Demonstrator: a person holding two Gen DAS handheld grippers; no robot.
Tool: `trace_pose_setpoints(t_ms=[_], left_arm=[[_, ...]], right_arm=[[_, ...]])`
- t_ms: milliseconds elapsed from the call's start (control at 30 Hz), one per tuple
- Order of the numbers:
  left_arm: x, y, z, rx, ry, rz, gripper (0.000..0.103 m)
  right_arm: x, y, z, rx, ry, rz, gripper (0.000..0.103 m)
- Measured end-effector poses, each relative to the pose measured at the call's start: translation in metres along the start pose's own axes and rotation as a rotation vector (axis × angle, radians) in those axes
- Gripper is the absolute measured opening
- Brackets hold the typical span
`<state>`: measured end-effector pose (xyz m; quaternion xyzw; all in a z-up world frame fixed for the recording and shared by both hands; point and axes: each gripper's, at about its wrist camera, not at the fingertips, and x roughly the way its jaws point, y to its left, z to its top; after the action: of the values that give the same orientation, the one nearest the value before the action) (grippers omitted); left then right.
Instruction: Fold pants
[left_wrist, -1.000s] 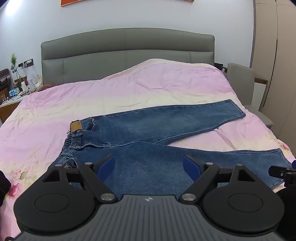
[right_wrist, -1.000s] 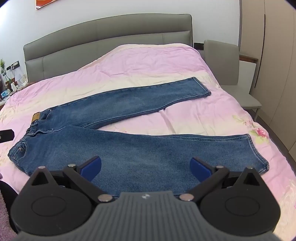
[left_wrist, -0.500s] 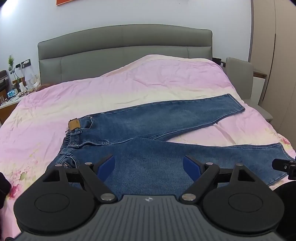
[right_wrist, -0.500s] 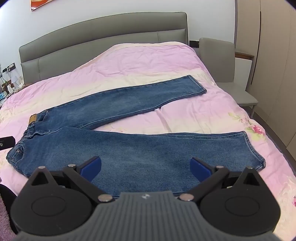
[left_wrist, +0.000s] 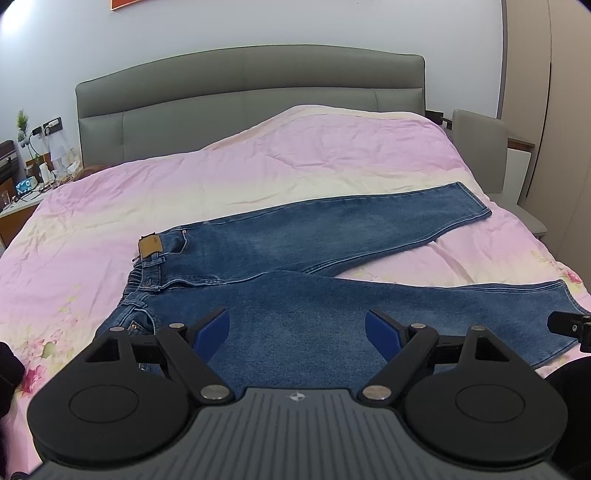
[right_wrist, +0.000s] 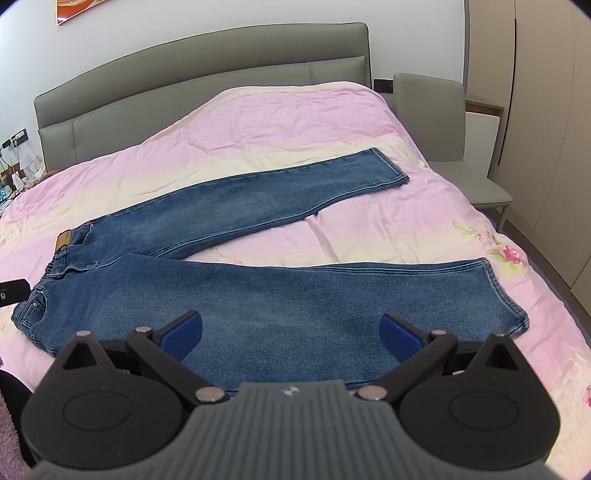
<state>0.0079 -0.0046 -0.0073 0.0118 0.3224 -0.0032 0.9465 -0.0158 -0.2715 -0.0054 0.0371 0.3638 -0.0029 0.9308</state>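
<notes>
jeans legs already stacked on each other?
No, the jeans lie spread on the bed, legs splayed apart in a V.

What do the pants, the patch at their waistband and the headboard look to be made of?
Pants: blue denim, matte, faded thighs, visible seams. Patch: tan, probably leather or imitation. Headboard: grey padded panels, smooth faint sheen, probably faux leather.

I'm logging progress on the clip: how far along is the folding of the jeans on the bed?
Done: the jeans lie spread flat on the pink bedspread, legs splayed apart in a V. In hand: nothing; the left gripper and right gripper are both open above the near leg. Left: every fold, starting with bringing one leg onto the far leg.
</notes>
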Motion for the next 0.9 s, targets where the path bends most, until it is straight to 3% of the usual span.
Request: trace_pose_setpoints(t_ms=[900], left_arm=[[-0.0023, 0.0024, 0.0003, -0.003, 0.003, 0.01, 0.098]], right_arm=[[0.0014, -0.0018, 0.0007, 0.007, -0.001, 0.003, 0.098]])
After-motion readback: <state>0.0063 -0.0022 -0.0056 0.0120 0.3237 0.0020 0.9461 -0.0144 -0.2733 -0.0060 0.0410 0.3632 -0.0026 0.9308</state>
